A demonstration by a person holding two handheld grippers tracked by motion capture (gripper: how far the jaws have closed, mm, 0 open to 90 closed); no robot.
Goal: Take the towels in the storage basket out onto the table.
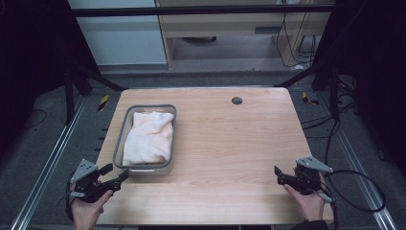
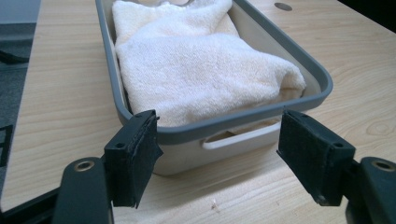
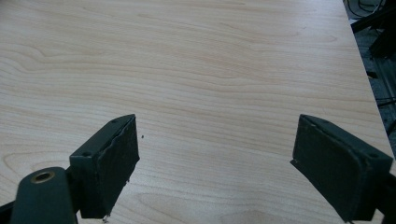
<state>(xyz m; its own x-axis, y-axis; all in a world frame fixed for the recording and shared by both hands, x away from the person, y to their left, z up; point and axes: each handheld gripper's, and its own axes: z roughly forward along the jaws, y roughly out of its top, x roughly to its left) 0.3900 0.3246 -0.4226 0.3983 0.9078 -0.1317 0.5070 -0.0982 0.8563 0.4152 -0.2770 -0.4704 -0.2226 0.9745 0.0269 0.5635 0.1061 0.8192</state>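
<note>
A grey tray (image 1: 125,125) sits on the left side of the bench (image 1: 230,143). A white towel (image 1: 149,138) lies folded inside it and fills most of it. The tray has a little white handle (image 2: 240,136) on its near end.

The left hand-held gripper (image 1: 115,175) is just in front of that near end. Its jaws are apart, with nothing between them. In the left gripper view one jaw is very near the tray's corner, and it is hard to tell if it touches. The right hand-held gripper (image 1: 278,174) is far off, near the bench's right side, over bare wood. Its jaws are wide apart too and hold nothing.

It looks like the left one is about to take the tray or the towel. If it pushes ahead without closing, it may just shove the tray away. If it pinches only a top fold, the towel could come undone. The smooth rim might also slip out of the jaws.
</note>
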